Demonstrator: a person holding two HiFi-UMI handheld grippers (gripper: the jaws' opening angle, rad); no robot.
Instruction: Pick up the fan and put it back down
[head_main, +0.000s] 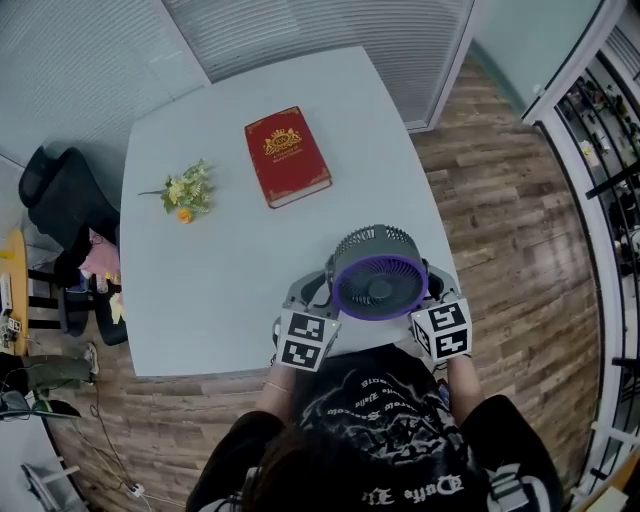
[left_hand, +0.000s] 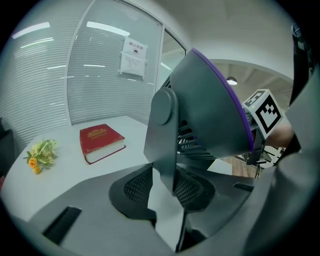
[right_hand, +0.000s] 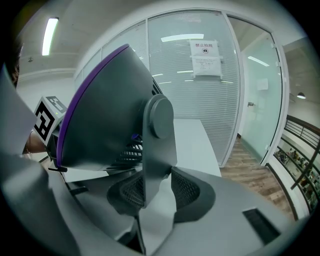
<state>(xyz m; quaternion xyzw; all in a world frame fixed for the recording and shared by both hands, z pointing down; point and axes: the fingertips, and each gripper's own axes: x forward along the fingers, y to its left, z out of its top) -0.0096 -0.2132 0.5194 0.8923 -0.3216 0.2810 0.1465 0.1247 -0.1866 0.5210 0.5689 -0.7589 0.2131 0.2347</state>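
Fan (head_main: 378, 272) is over the table (head_main: 200, 280) at its five o'clock, near the edge, with the left gripper (head_main: 318, 292) at its nine and the right gripper (head_main: 438, 290) at its three.

Left gripper view: the pads clamp the fan's left support arm (left_hand: 162, 135).

Right gripper view: the pads clamp the right support arm (right_hand: 159, 145) likewise.

Best to move both hands level and together, then land the base flat, away from the edge.
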